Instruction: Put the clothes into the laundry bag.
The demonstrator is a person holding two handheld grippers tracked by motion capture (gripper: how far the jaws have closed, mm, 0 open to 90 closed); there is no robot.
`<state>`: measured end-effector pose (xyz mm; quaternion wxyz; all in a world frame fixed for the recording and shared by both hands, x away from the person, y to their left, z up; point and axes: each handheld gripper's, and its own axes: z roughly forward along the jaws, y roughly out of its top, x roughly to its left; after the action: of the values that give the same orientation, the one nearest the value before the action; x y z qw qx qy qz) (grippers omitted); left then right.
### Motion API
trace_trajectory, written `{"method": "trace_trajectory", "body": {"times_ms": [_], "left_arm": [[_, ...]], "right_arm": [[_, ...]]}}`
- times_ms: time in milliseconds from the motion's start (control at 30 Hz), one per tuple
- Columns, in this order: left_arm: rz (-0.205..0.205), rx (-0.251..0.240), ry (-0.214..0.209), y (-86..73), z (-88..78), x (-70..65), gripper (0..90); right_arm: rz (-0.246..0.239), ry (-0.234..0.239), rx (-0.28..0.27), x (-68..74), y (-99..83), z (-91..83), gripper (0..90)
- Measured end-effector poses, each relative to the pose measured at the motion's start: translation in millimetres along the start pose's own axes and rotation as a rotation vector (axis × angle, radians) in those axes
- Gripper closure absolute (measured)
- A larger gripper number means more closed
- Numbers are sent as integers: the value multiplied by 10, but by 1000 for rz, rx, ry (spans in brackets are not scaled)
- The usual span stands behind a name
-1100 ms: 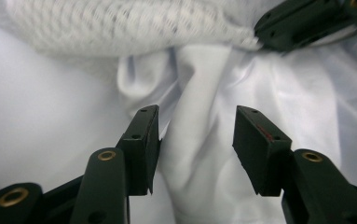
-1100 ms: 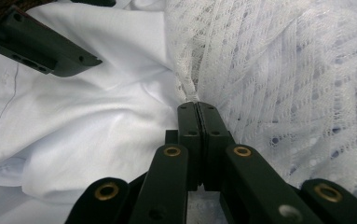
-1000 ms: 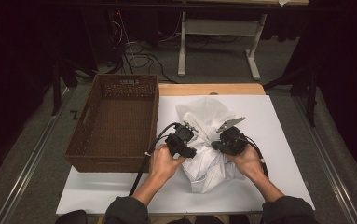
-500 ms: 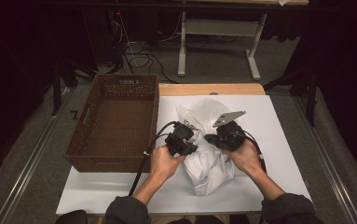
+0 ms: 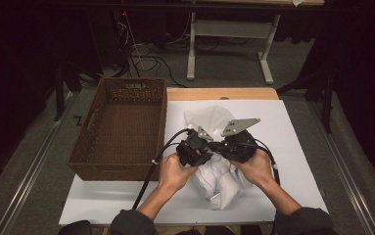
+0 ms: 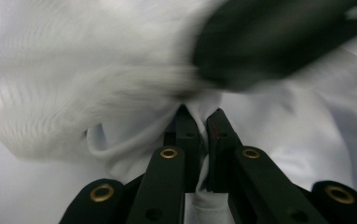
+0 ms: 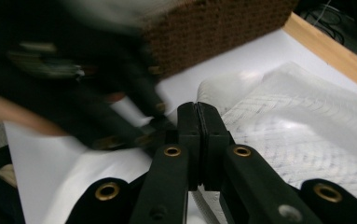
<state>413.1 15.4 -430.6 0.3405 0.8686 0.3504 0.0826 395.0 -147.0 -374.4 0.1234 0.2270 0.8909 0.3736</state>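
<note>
- Left gripper (image 5: 200, 145): held in the left hand (image 5: 174, 172), forearm entering from the bottom edge; jaws have just been closing and now pinch a fold of white cloth (image 6: 120, 116).
- Right gripper (image 5: 222, 145): held in the right hand (image 5: 257, 166); jaws pressed fully together, tips meeting the left gripper's.

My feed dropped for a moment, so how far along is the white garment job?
Done: both tongs, left and right, are shut on the white garment, the left having just closed on a fold. In hand: the cloth is bunched on the white mat. Left: probably moving it into the wicker basket, whose visible interior looks empty.
</note>
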Motion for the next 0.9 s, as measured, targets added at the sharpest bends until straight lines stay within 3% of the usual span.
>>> {"method": "trace_trajectory", "body": {"times_ms": [67, 133, 200, 300, 400, 500, 600, 733, 900], "left_arm": [[-52, -4, 19, -22, 203, 114, 852], [-110, -19, -2, -20, 305, 196, 841], [-115, -29, -4, 2, 326, 194, 813], [-106, -10, -8, -4, 279, 152, 695], [-79, 9, 35, -33, 148, 67, 564], [-67, 13, 50, -90, -23, 38, 503], [-72, 9, 72, -160, -122, 47, 483], [-87, 27, 81, -257, -75, 53, 477], [-115, 8, 53, -308, 18, 61, 517]], "right_arm": [[18, -10, 21, -63, -128, 30, 900], [53, -12, 48, -135, -259, 73, 900], [61, -26, 85, -197, -361, 137, 900], [84, -54, 122, -247, -445, 217, 900], [84, -72, 152, -277, -476, 280, 900], [75, -96, 181, -295, -493, 323, 900], [78, -105, 188, -309, -500, 328, 898], [78, -121, 205, -328, -518, 336, 896], [83, -127, 246, -376, -564, 390, 894]]}}
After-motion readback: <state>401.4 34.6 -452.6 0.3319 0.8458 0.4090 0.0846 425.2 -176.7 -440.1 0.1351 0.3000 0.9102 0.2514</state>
